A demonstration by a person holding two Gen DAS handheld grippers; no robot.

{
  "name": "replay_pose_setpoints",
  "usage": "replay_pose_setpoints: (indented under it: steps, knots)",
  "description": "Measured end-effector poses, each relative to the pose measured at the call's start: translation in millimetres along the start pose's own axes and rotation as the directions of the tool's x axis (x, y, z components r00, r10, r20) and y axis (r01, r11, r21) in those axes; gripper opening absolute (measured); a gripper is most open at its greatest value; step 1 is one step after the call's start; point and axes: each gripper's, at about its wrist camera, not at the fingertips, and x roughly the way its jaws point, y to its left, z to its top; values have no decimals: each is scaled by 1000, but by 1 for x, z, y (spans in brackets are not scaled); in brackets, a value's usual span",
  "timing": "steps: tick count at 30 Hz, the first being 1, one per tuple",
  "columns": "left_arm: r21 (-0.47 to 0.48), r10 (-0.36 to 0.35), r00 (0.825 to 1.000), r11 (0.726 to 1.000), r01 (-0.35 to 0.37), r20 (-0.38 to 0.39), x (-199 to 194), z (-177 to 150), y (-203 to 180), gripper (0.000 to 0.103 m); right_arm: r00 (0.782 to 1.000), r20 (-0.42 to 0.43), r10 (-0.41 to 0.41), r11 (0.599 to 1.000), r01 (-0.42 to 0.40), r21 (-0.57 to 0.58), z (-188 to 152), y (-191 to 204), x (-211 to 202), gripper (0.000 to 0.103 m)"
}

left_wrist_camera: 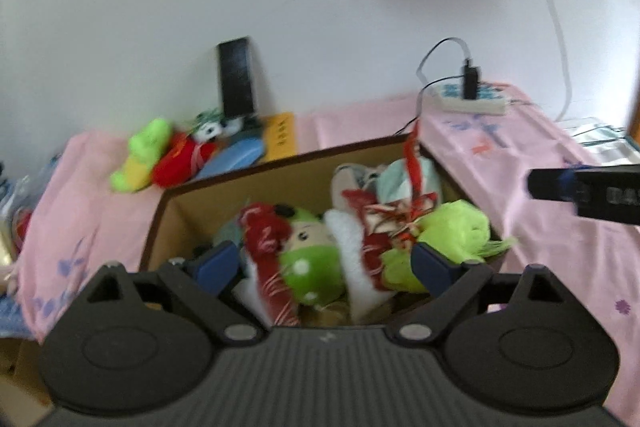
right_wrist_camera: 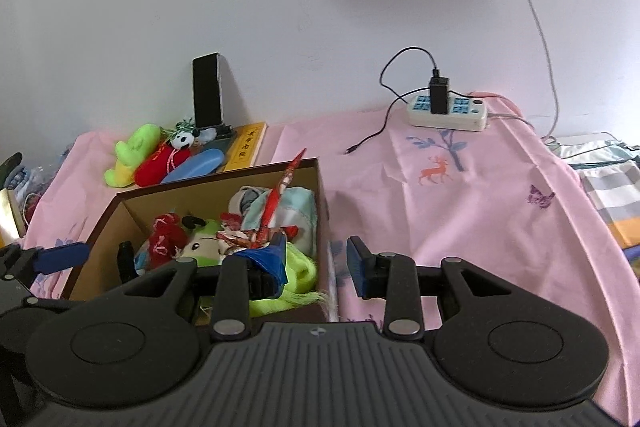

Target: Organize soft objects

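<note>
Several plush toys fill the box [right_wrist_camera: 100, 247], a brown-rimmed cardboard carton on the pink cloth [right_wrist_camera: 460, 211] near its front edge; a green doll [left_wrist_camera: 308, 267] with white dots, a red fuzzy toy [left_wrist_camera: 264, 231] and a lime fringed plush [left_wrist_camera: 460, 231] lie heaped inside; a red tassel [right_wrist_camera: 276, 199] stands up out of the heap. Left gripper [left_wrist_camera: 324, 263] tilts down over the box, jaws wide apart, nothing pressed between them. Right gripper [right_wrist_camera: 316, 263] tilts down at the box's right wall, jaws apart and empty. Three more toys [right_wrist_camera: 156, 155] lie by the cloth's back edge, below a dark phone [right_wrist_camera: 207, 93] leaning on the wall; a white power strip [right_wrist_camera: 448, 111] sits toward the back right corner.
</note>
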Motion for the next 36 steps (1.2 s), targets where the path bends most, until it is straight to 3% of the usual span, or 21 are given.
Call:
replay_pose_setpoints:
  steps: [4, 12, 22, 30, 36]
  knots:
    - [-26, 51, 998, 998, -52, -42, -1, 3, -9, 92, 1000, -8, -17, 1000, 17, -2, -3, -10, -10, 16]
    - [-45, 21, 996, 999, -25, -91, -6, 8, -36, 92, 996, -26, -80, 997, 80, -7, -13, -28, -24, 17]
    - [11, -77, 990, 997, 78, -116, -5, 8, -83, 92, 982, -63, -179, 984, 180, 14, -24, -58, -35, 17]
    - [62, -166, 974, 982, 177, -151, -2, 7, -122, 92, 966, -94, -241, 966, 248, 68, -31, -85, -41, 18]
    - [92, -168, 969, 978, 187, -181, 5, 6, -142, 92, 953, -118, -279, 953, 290, 91, -36, -99, -42, 18]
